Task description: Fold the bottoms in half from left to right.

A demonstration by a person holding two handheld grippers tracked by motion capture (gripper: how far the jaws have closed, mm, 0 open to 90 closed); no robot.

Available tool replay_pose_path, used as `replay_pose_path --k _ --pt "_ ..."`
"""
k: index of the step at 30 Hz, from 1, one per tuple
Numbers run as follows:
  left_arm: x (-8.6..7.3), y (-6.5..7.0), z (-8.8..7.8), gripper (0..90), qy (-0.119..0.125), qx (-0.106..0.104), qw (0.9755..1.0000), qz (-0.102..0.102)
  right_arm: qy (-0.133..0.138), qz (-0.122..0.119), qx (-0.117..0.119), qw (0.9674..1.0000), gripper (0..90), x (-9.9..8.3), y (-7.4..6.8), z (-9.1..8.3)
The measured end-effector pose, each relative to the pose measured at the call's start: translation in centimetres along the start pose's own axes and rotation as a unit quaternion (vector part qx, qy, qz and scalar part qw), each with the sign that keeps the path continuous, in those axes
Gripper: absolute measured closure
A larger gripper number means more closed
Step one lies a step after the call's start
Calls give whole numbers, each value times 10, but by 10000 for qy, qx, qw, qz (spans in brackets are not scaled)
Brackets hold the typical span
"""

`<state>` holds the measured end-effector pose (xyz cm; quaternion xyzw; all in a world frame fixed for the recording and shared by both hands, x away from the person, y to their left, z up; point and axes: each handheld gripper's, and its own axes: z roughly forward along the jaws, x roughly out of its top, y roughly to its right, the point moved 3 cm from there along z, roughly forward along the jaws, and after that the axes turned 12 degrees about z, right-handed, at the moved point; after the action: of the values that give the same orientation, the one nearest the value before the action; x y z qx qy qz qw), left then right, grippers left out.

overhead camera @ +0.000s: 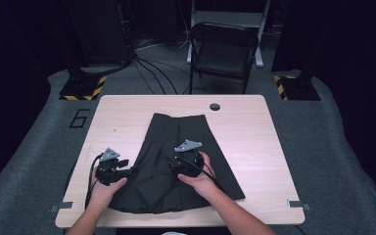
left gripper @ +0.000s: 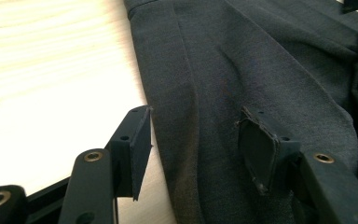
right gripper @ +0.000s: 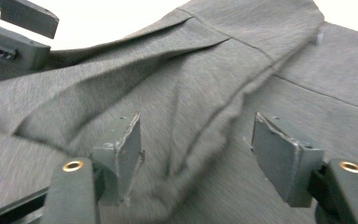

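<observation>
The left gripper (overhead camera: 127,170) is held with jaws apart, nothing pinched, straddling the left edge of the dark skirt (overhead camera: 183,147); one jaw is seen over the counter (overhead camera: 254,132), the other over cloth. The right gripper (overhead camera: 178,164), likewise parted and empty, is poised above a raised fold mid-skirt. The skirt's long axis runs away from the person, hem nearest them.
</observation>
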<state>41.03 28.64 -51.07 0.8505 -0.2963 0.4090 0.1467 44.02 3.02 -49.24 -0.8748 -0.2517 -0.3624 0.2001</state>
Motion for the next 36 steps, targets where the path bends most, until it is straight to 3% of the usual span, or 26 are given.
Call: replay_pose_path --k 3,8,14,19,22,23,27,29,33,34,36 --pt "0 0 0 450 6 -57 10000 -9 -44 -62 -38 10000 310 3 -3 9" --pt "0 4 1 573 -49 -248 9997 -4 -281 -173 -53 9994 306 -6 -4 14" --pt "0 9 1 749 -181 -365 9991 79 -495 -357 42 9981 328 -23 -5 7" --pt "6 13 -1 890 -104 -503 9986 155 -544 -333 122 9979 330 -33 1 -6" --pt "8 19 1 895 -64 -569 9981 228 -545 -242 187 9980 329 -38 5 -15" --pt "9 22 2 895 -123 -634 9973 341 -513 -268 180 9982 330 -39 6 -17" --pt "10 31 4 895 -197 -623 9961 601 -416 -254 252 9985 375 -38 11 -23" --pt "10 33 4 889 -203 -596 9959 649 -309 -109 312 9990 410 -34 10 -24" --pt "11 31 5 727 -46 -448 9975 551 -201 77 361 9991 432 -25 9 -17" --pt "10 30 5 653 -35 -409 9978 518 -184 57 342 9992 431 -23 10 -14" --pt "7 28 6 589 -76 -335 9982 491 -171 68 336 9993 426 -21 9 -7"
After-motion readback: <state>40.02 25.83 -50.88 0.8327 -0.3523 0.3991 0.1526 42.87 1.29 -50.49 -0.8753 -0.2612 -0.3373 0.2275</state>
